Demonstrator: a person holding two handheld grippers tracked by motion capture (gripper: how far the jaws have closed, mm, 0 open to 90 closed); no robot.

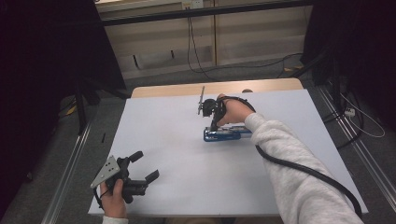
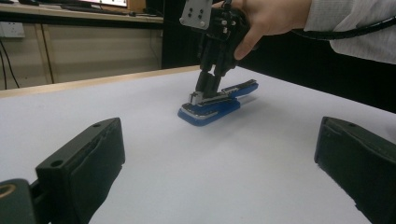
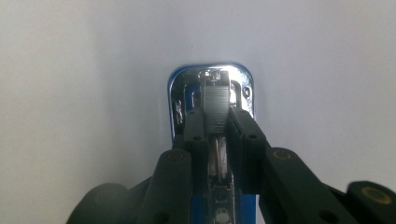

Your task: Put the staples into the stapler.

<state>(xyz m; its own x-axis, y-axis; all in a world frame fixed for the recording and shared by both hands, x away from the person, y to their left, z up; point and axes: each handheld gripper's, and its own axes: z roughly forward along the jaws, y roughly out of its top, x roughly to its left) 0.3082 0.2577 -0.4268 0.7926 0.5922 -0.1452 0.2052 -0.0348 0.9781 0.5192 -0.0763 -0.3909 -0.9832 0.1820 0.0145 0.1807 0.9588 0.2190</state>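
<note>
White tabletop, grey floor

The stapler lies on the tabletop, right of centre, toward the far half. My right gripper stands over its left end, jaws closed on either side of the stapler's metal top. My left gripper sits at the tabletop's near left corner, well apart from the stapler, jaws spread and pointing toward it.

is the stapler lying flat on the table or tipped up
Flat: the blue stapler rests base-down on the white table, with the right tongs closed on its metal top. The left tongs hang open, apart.
</note>
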